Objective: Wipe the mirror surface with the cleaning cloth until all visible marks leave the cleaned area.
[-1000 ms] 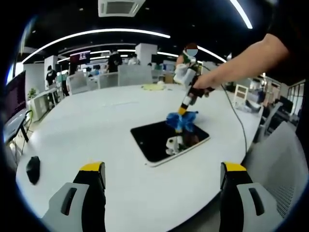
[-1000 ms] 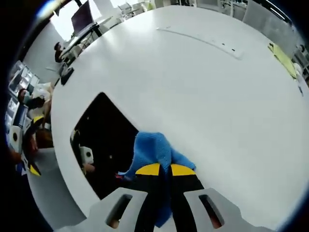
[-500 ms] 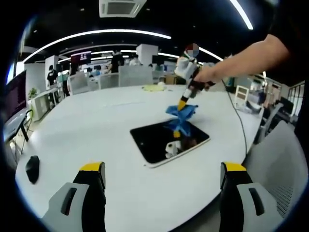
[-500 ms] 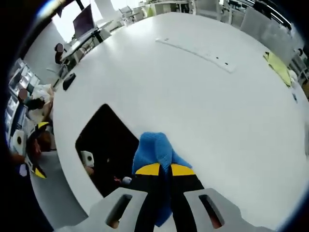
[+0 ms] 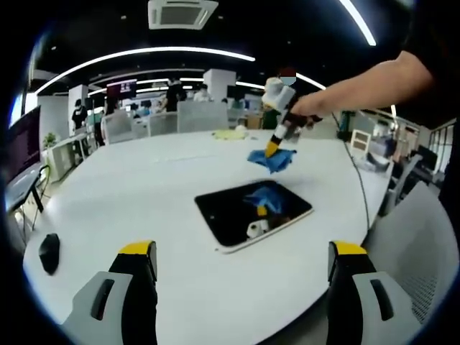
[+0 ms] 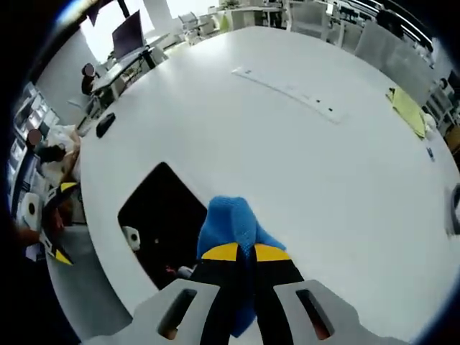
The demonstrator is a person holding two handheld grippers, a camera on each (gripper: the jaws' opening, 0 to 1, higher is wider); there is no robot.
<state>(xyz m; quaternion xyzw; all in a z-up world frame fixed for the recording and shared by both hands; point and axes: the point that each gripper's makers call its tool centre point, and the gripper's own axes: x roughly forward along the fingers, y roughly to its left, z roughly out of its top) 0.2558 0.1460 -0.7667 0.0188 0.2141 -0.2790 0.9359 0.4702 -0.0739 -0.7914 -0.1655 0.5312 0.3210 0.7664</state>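
Holding the blue cloth (image 5: 272,159) pinched in the right gripper (image 6: 239,252) above the mirror (image 5: 253,211) near the table (image 5: 144,187) edge; keeping the left gripper (image 5: 243,251) jaws spread.

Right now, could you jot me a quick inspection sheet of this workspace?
Surface: white table, round-edged, with a slim strip along its middle.
Job's things: mirror flat on the table, dark, reflecting the cloth; blue cloth held in the air above the table, off the mirror.
Clutter: mouse near the table edge; yellow item at the far side.
Grippers: right gripper shut on the cloth; left gripper open, holding nothing.
Cables: one trailing from the right gripper.
Surroundings: open office with chairs, people and ceiling lights.
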